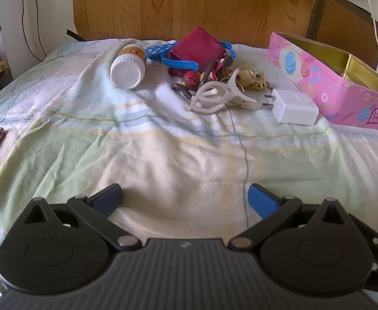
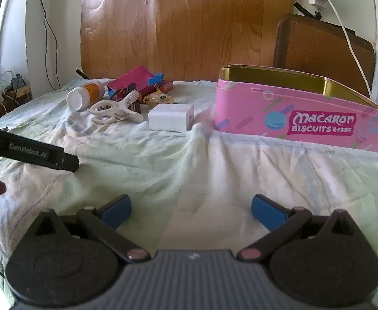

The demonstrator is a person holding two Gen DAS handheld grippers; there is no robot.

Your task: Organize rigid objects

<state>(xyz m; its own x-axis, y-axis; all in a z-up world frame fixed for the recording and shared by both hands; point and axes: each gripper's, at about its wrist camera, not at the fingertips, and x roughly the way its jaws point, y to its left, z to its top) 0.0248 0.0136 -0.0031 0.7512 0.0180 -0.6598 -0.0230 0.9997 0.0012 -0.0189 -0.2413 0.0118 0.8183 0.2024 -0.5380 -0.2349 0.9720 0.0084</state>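
Well ahead of both spread tongs (image 1: 185, 200) (image 2: 191, 208) lies the white charger (image 2: 171, 121).

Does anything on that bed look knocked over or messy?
Yes. The white-capped bottle lies on its side, and small items including a white clip sit heaped beside it. The pink biscuit tin stands open.
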